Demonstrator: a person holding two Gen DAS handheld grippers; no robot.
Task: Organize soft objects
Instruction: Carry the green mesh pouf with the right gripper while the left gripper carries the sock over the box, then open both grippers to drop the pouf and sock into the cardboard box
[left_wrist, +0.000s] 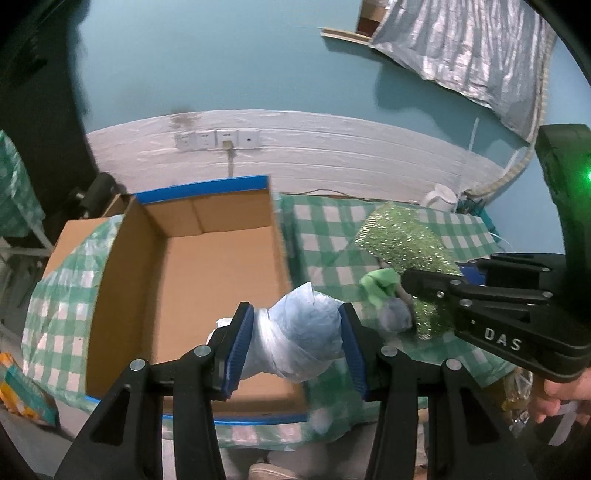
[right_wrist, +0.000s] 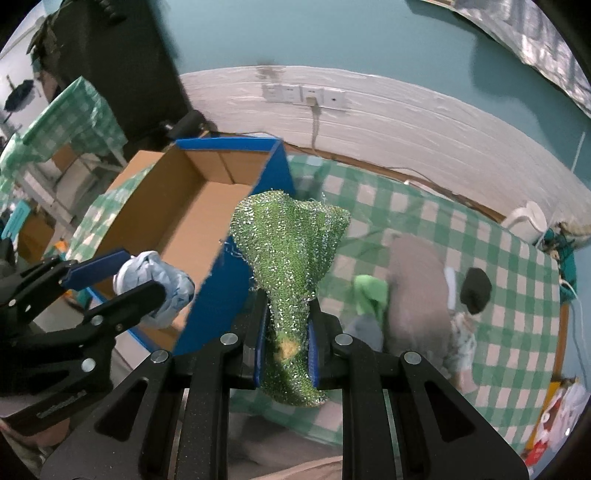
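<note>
My left gripper (left_wrist: 297, 325) is shut on a pale blue plastic-wrapped bundle (left_wrist: 301, 336) and holds it above the near right edge of an open cardboard box (left_wrist: 207, 273) with blue-taped rims. The bundle (right_wrist: 155, 288) and left gripper (right_wrist: 122, 280) also show in the right wrist view. My right gripper (right_wrist: 286, 325) is shut on a glittery green cloth (right_wrist: 291, 258), held up just right of the box (right_wrist: 177, 221). The cloth (left_wrist: 402, 243) also shows in the left wrist view.
On the green-checked tablecloth (right_wrist: 480, 240) lie a grey cloth (right_wrist: 417, 288), a small green cloth (right_wrist: 369, 291), a black item (right_wrist: 476, 288) and a white kettle (right_wrist: 528, 221). A white wall panel with sockets (left_wrist: 218, 138) runs behind.
</note>
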